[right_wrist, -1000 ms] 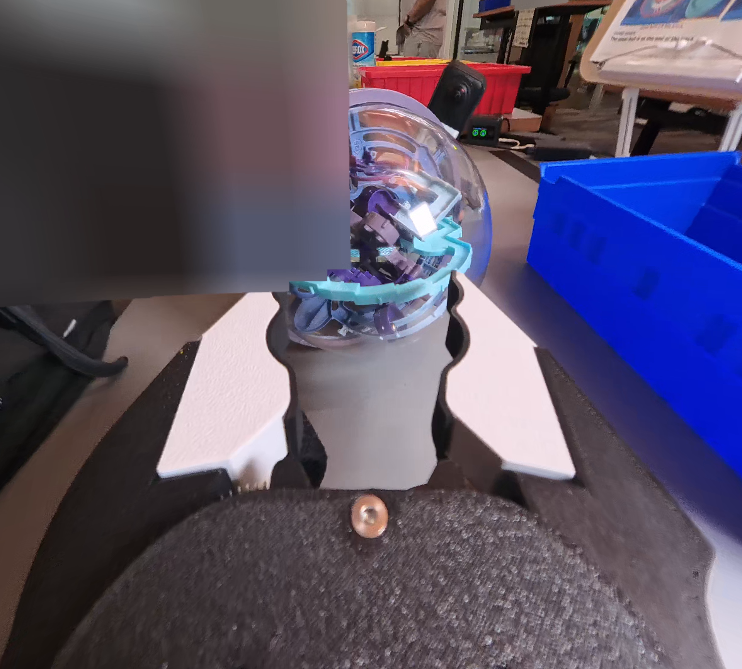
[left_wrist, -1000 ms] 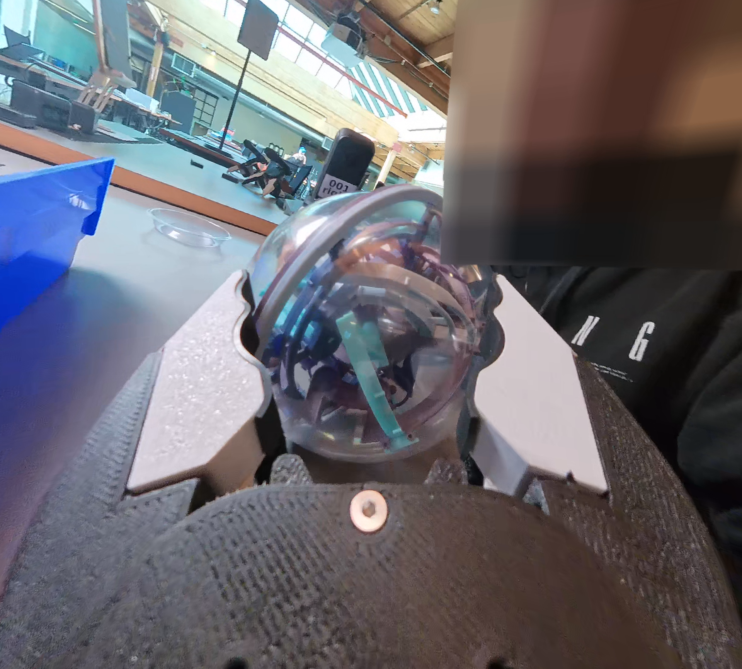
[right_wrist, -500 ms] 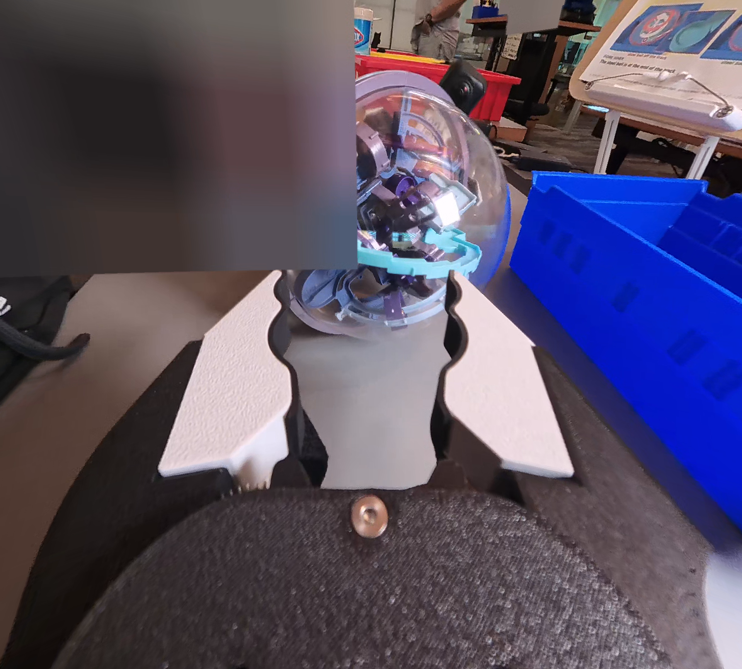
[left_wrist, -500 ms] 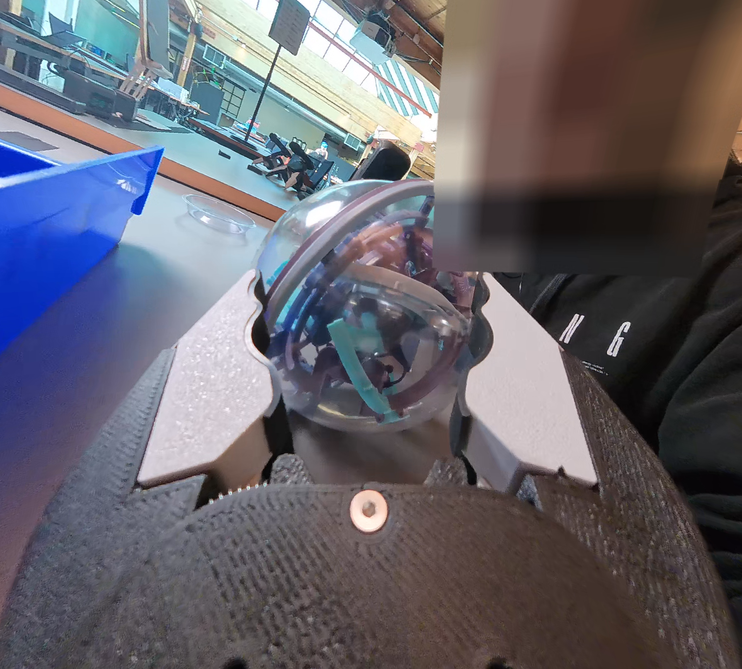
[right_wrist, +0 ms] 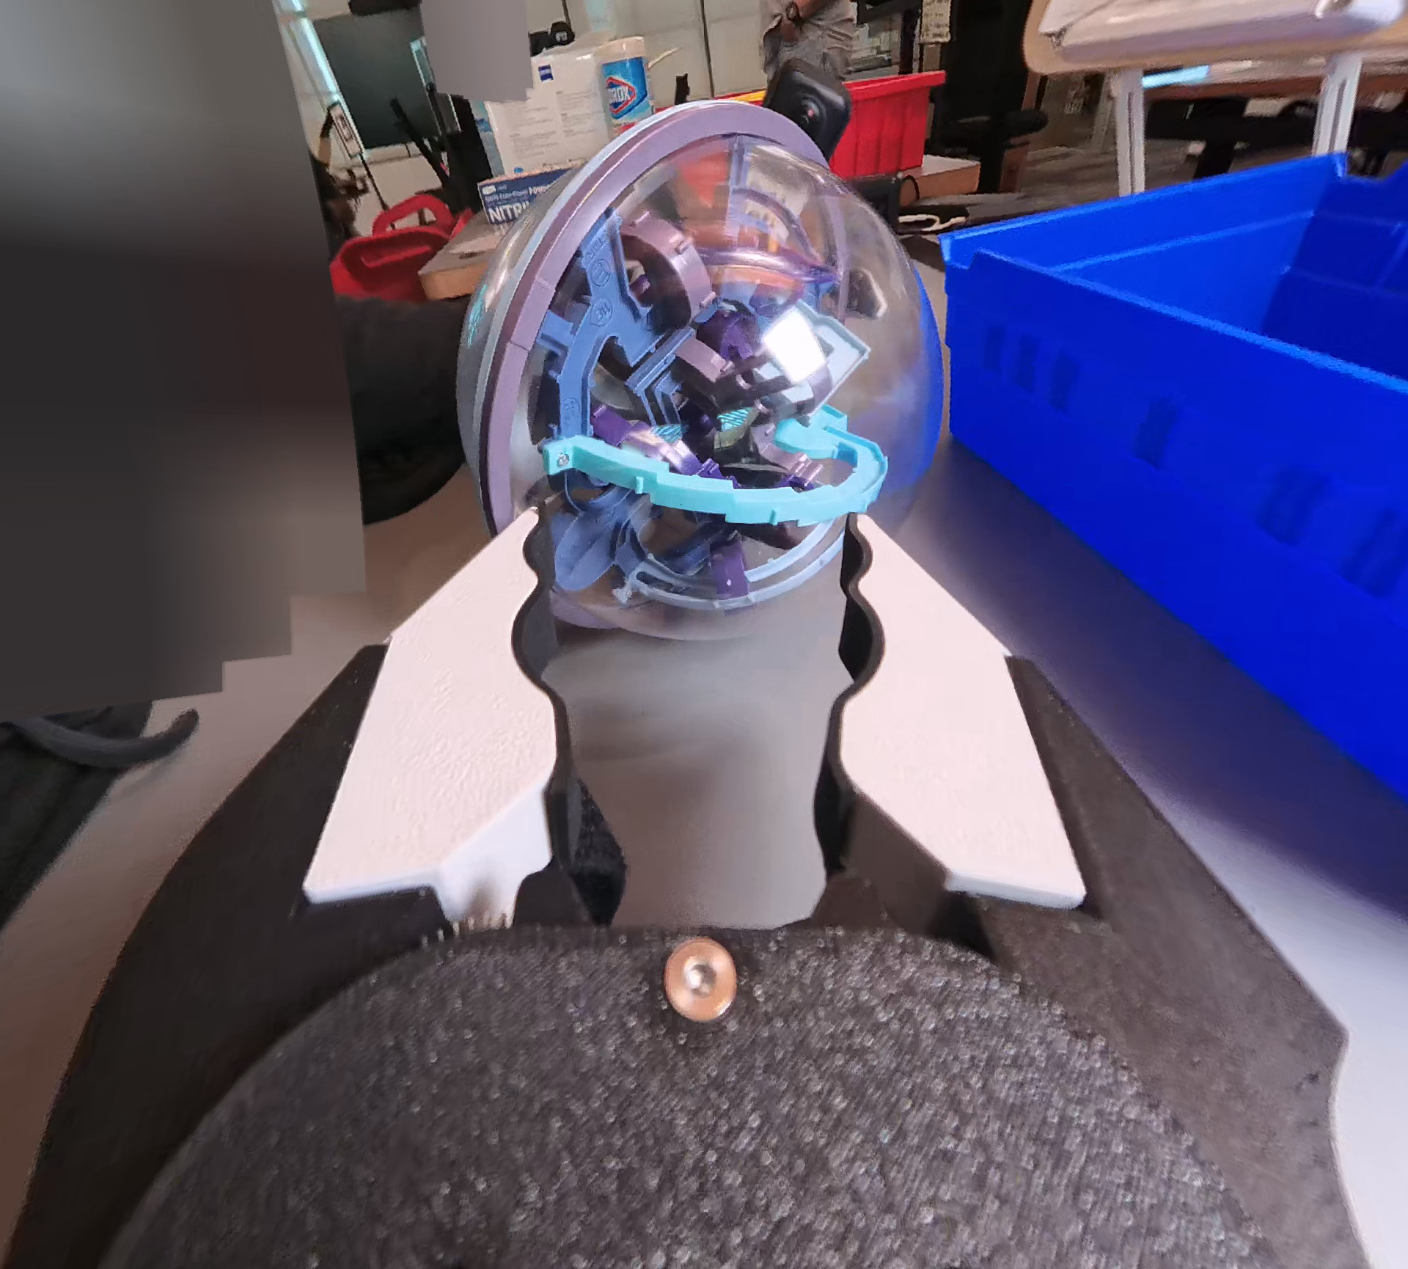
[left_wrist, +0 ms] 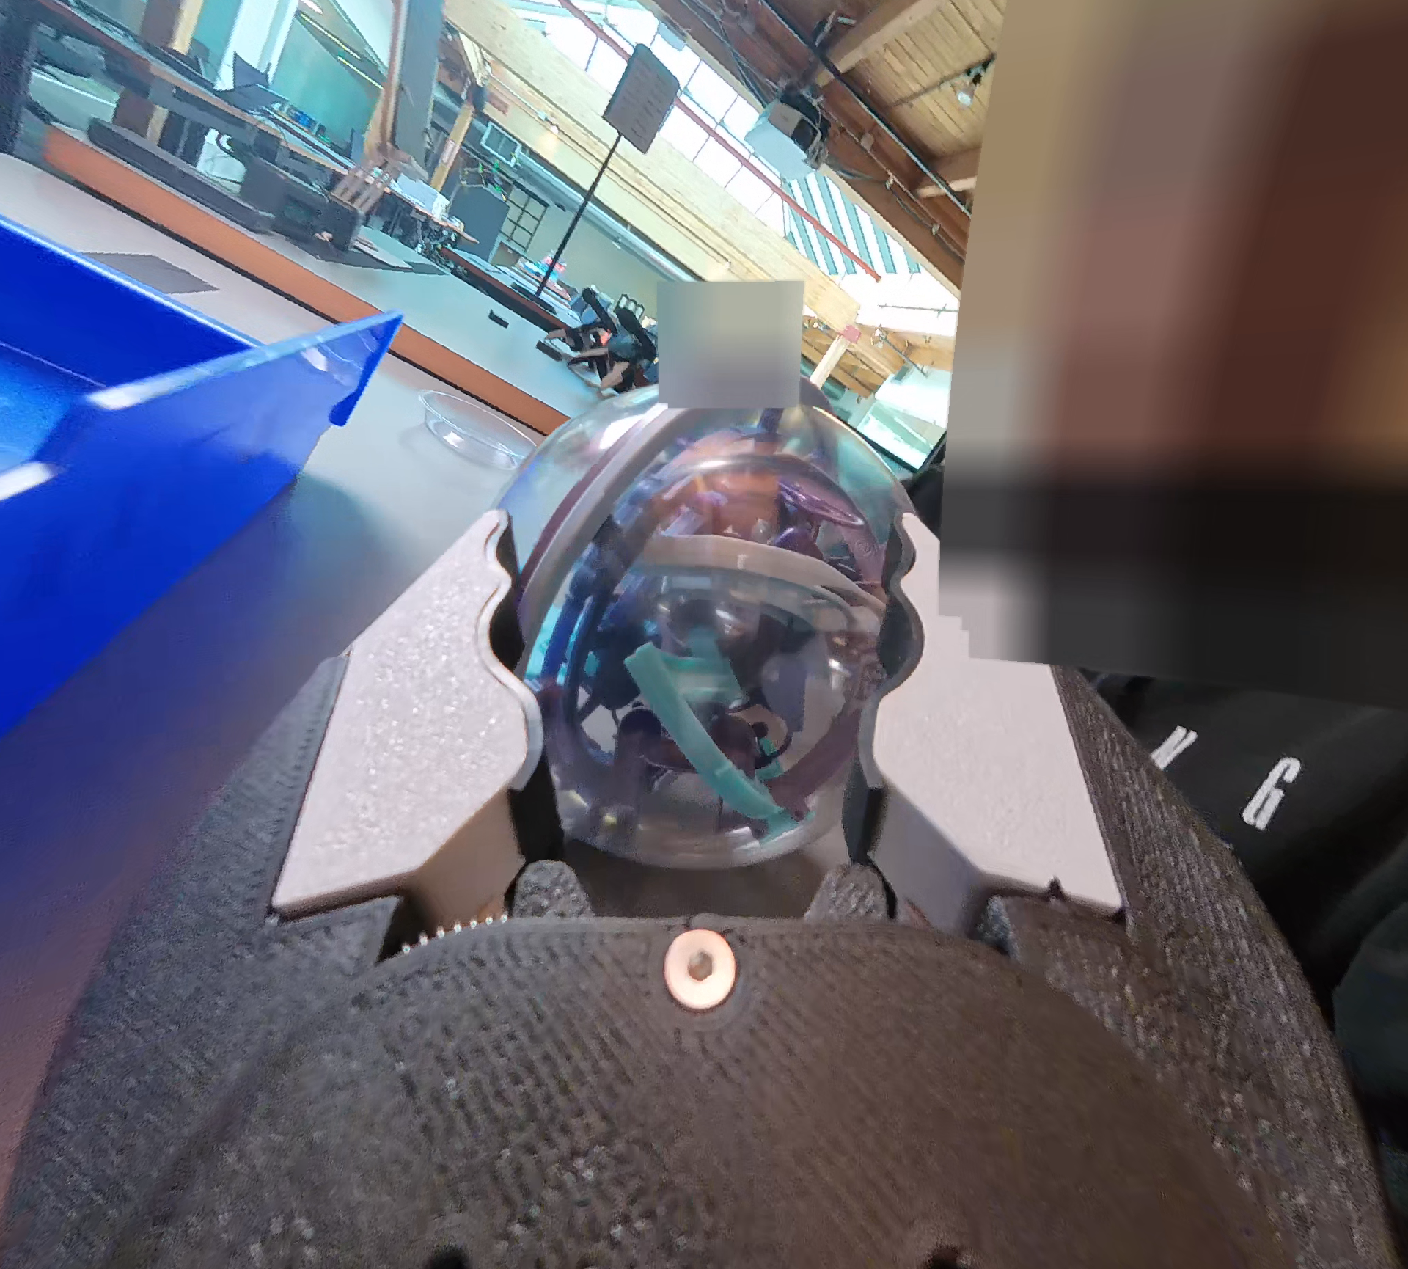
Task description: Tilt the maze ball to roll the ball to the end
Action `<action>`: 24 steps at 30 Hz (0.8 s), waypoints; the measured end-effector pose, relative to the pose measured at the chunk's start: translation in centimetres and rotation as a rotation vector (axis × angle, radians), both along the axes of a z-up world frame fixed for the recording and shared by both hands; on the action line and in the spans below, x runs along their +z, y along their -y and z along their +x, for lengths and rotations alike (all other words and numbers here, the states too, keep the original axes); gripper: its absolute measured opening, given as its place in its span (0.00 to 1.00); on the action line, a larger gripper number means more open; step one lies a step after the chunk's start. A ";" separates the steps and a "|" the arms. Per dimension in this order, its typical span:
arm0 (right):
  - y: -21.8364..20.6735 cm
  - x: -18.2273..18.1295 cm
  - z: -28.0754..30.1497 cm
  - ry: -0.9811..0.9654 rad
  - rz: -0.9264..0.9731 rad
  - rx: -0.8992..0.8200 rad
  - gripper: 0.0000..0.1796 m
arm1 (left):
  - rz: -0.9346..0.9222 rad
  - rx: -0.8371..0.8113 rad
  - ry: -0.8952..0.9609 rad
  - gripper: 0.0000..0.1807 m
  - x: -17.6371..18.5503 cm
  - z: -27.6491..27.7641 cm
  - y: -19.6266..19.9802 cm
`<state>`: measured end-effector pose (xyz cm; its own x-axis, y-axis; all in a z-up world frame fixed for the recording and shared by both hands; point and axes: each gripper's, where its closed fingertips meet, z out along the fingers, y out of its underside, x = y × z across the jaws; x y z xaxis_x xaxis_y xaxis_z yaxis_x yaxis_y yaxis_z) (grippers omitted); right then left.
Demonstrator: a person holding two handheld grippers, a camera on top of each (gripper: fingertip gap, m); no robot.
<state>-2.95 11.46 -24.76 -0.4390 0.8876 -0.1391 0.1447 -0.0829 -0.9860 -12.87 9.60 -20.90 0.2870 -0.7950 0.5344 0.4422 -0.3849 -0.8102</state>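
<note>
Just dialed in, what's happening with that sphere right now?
A person is working the clear maze ball with two handheld grippers. The left gripper is clamped on its sides; the right gripper has its fingertips at the lower part. A blue bin sits alongside. The small rolling ball cannot be made out.

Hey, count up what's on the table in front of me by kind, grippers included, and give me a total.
Maze ball: 1
Grippers, left gripper and right gripper: 2
Blue bin: 1
Clear plastic dish: 1
Total: 5
</note>
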 end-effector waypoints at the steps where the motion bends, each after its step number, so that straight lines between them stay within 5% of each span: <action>1: -0.3 0.0 -0.1 0.011 -0.029 0.000 0.41 | -0.006 0.010 0.013 0.51 0.0 -0.3 -0.3; 14: -1.1 -0.9 -1.6 0.143 -0.258 0.037 0.40 | -0.048 0.109 0.079 0.43 0.0 -2.3 -2.0; 24: -0.9 -0.7 -1.4 0.131 -0.251 0.042 0.38 | 0.004 0.199 -0.029 0.48 0.9 -2.2 -2.3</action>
